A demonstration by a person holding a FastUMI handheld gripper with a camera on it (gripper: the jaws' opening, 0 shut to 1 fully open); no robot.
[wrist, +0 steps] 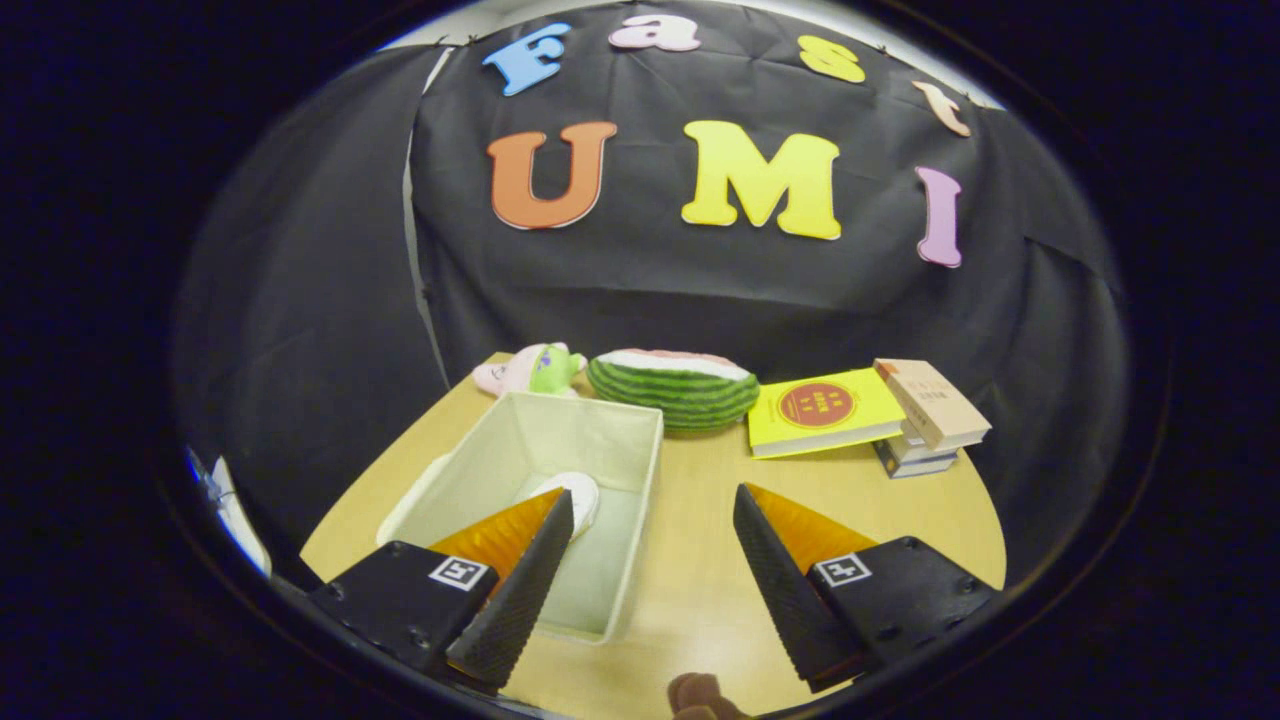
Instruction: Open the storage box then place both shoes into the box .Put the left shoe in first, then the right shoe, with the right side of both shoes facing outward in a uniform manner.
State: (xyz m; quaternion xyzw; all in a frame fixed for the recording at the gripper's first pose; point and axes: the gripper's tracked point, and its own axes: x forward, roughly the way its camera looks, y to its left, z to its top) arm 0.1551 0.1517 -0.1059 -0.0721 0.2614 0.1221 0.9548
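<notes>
The pale fabric storage box point(640, 470) stands open on the wooden table, under and ahead of my left finger. Inside it lies a white shoe point(580, 492), mostly hidden behind that finger's tip. The box lid point(410, 500) seems to lie flat against the box's left side. My gripper point(652, 505) is open and hovers above the table with nothing between its fingers; the right finger is over bare tabletop to the right of the box. A small brown thing point(700, 695) shows at the near table edge between the fingers; I cannot tell what it is.
Beyond the box lie a green striped watermelon plush point(675, 390) and a small pink and green plush toy point(530, 368). To the right are a yellow book point(822, 410) and a short stack of books point(925, 420). The tabletop point(700, 560) ends near the fingers.
</notes>
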